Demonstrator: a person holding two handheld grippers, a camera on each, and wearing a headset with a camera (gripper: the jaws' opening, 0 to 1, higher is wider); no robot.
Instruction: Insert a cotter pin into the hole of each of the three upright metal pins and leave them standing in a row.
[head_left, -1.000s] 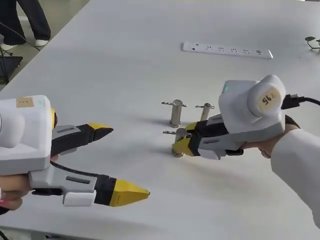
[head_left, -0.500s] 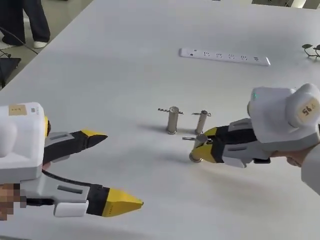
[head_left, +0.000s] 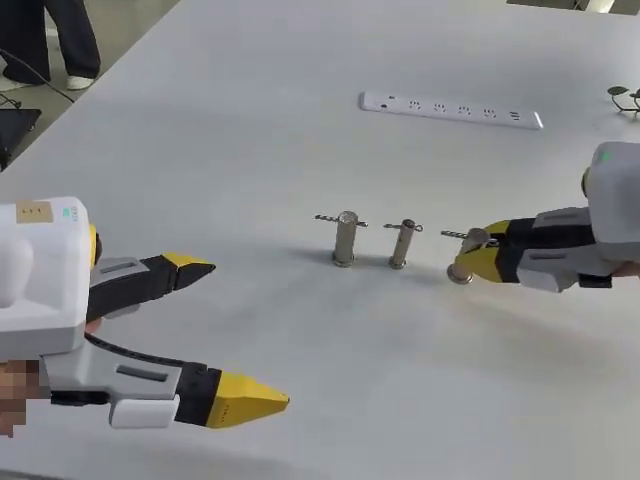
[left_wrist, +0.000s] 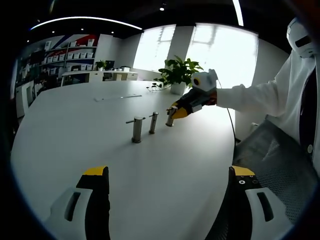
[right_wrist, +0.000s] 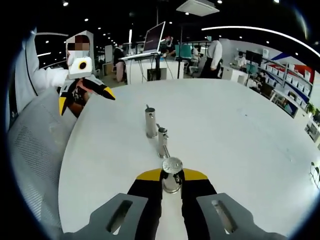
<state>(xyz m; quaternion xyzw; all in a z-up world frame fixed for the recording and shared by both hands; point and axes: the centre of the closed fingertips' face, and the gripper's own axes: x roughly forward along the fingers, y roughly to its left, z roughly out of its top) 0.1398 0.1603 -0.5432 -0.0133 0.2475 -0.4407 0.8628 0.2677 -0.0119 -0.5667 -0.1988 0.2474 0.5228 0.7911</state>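
Right gripper (head_left: 474, 260) clamped on the third metal pin (head_left: 460, 274), upright, at the row's right end | first pin (head_left: 346, 240) and second pin (head_left: 400, 246) stand on the table (head_left: 250, 140), cotter pins through both | left gripper (head_left: 248, 335) hovers well apart, jaws wide.

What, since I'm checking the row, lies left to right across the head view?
The left tool → first metal pin → second metal pin → third metal pin, gripped by the right tool.
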